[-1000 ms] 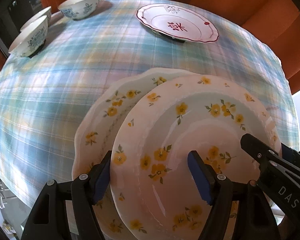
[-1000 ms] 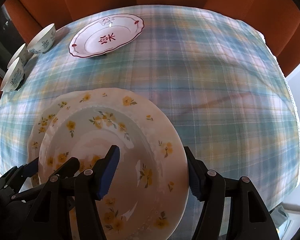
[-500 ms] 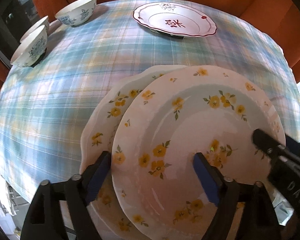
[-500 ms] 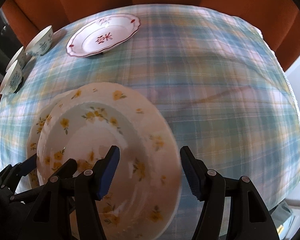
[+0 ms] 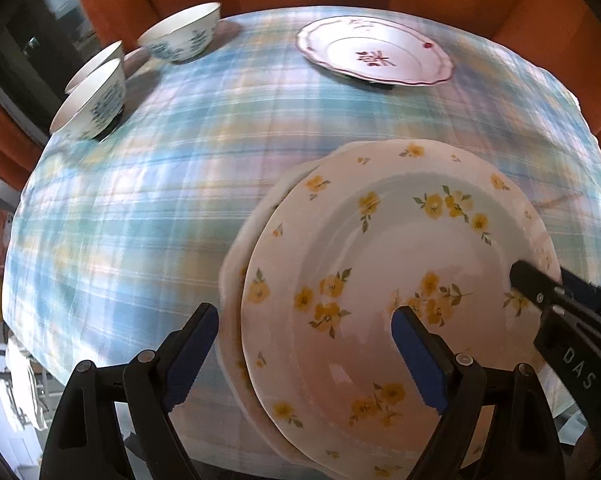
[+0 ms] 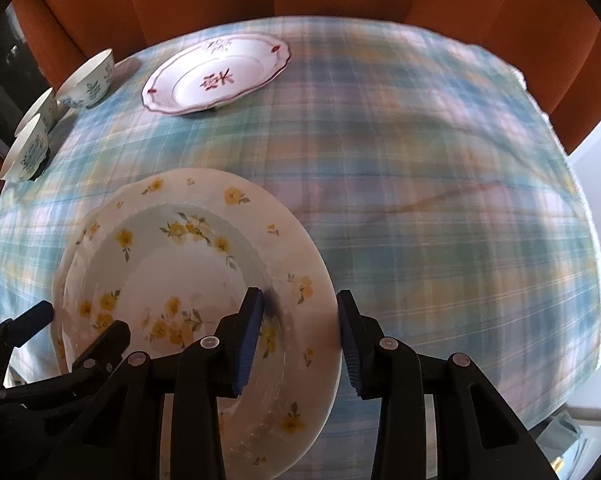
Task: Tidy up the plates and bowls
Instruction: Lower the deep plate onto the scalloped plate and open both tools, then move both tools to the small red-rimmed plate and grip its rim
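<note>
Two yellow-flower plates lie stacked at the near edge of the table. The top plate point(image 5: 400, 248) point(image 6: 180, 264) covers most of the lower plate point(image 5: 236, 264), whose left rim shows as a sliver. My left gripper point(image 5: 304, 316) is open and straddles the stack's left rim, its pads clear of the plates. My right gripper point(image 6: 298, 298) is closing on the top plate's right rim, one pad inside the well and one against the outer edge. Both pads look to be touching it. One right finger point(image 5: 532, 280) shows in the left wrist view.
A red-patterned plate point(image 5: 374, 60) point(image 6: 216, 76) sits at the far side of the plaid tablecloth point(image 6: 440, 200). Three blue-patterned bowls point(image 5: 184, 38) point(image 5: 92, 104) point(image 6: 86, 80) stand at the far left corner. Orange chair backs ring the table.
The top plate slid left over the lower one, hiding most of it. The right jaws narrowed onto its rim. The left jaws widened a little.
</note>
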The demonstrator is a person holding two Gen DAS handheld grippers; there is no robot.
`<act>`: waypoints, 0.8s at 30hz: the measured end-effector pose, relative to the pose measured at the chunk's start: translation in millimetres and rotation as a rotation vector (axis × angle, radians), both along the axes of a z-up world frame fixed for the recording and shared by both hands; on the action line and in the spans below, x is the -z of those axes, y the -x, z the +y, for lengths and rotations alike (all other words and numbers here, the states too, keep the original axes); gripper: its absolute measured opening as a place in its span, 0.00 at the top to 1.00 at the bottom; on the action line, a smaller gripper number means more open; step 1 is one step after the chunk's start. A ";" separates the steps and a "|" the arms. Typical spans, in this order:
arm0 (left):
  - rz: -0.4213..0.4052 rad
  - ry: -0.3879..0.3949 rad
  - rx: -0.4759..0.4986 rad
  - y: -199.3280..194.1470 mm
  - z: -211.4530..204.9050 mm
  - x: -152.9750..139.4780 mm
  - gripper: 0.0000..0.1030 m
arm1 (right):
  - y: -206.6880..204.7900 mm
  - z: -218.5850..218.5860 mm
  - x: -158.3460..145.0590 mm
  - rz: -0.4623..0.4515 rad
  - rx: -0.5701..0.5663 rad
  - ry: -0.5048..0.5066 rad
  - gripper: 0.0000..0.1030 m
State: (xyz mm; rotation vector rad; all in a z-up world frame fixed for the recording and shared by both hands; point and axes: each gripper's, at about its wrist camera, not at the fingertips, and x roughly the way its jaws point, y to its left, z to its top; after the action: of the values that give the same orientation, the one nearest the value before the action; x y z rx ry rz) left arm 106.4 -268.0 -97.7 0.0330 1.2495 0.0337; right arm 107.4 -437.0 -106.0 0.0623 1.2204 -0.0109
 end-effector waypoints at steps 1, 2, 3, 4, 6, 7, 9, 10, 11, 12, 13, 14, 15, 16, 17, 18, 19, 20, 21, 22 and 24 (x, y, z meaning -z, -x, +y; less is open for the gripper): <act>0.002 -0.001 -0.007 -0.3 3.3 -0.2 0.13 | -0.5 1.3 2.2 0.010 -0.002 -0.010 0.61; 0.002 0.000 -0.009 0.0 5.9 -0.5 0.13 | -0.7 4.2 4.5 0.022 -0.005 -0.018 0.60; 0.002 0.002 -0.010 -0.3 8.5 -0.9 0.13 | -0.7 6.1 5.5 0.028 -0.007 -0.022 0.60; 0.002 0.003 -0.010 -0.5 9.8 -0.8 0.13 | -0.7 7.5 5.8 0.031 -0.007 -0.024 0.60; 0.003 0.007 -0.007 -0.8 10.7 -0.5 0.13 | -0.6 11.2 6.0 0.037 -0.003 -0.013 0.60; 0.002 0.012 0.001 -1.7 11.9 -0.9 0.13 | -0.6 12.0 6.1 0.040 0.004 -0.009 0.59; -0.002 0.018 0.020 -3.2 13.9 -2.4 0.13 | -0.8 13.6 6.1 0.049 0.020 -0.002 0.58; -0.006 0.024 0.036 -4.8 15.7 -3.7 0.13 | -0.3 15.1 6.4 0.056 0.031 0.007 0.58; -0.010 0.028 0.048 -6.7 16.8 -4.3 0.13 | 0.3 16.1 6.5 0.062 0.039 0.014 0.54; -0.013 0.031 0.062 -8.5 18.4 -5.1 0.13 | 0.9 17.3 5.3 0.061 0.047 0.015 0.50; -0.014 0.035 0.080 -10.4 20.7 -6.1 0.13 | 1.9 19.6 1.7 0.050 0.059 0.016 0.38; -0.016 0.040 0.093 -12.2 23.1 -6.9 0.13 | 2.8 22.0 -3.1 0.033 0.073 0.021 0.32; -0.018 0.046 0.105 -14.4 26.6 -8.5 0.13 | 3.6 23.7 -7.0 0.017 0.084 0.026 0.31; -0.020 0.055 0.120 -17.2 31.1 -10.8 0.13 | 4.5 27.5 -12.5 0.000 0.097 0.036 0.30; -0.024 0.060 0.131 -19.1 34.4 -13.1 0.13 | 4.3 31.0 -17.0 -0.010 0.109 0.046 0.30; -0.031 0.065 0.145 -21.4 39.7 -16.4 0.13 | 4.3 33.9 -20.2 -0.015 0.121 0.048 0.30; -0.039 0.069 0.160 -23.6 45.7 -20.4 0.13 | 4.5 38.1 -23.8 -0.021 0.136 0.050 0.30; -0.044 0.074 0.168 -25.6 50.5 -23.4 0.13 | 4.1 43.1 -27.8 -0.028 0.149 0.051 0.30; -0.049 0.083 0.174 -27.5 56.6 -27.2 0.13 | 3.8 47.5 -30.9 -0.035 0.162 0.049 0.30; -0.055 0.093 0.181 -31.4 65.0 -31.7 0.13 | 3.6 51.7 -34.5 -0.043 0.173 0.048 0.30; -0.072 0.104 0.197 -37.3 75.9 -39.3 0.13 | 0.0 63.4 -44.1 -0.065 0.188 0.049 0.30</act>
State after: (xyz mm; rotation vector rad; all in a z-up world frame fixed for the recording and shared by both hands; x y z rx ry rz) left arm 143.7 -192.2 -58.4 0.0645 1.1699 -0.1990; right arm 107.4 -373.6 -61.8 0.1336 1.1452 -0.2010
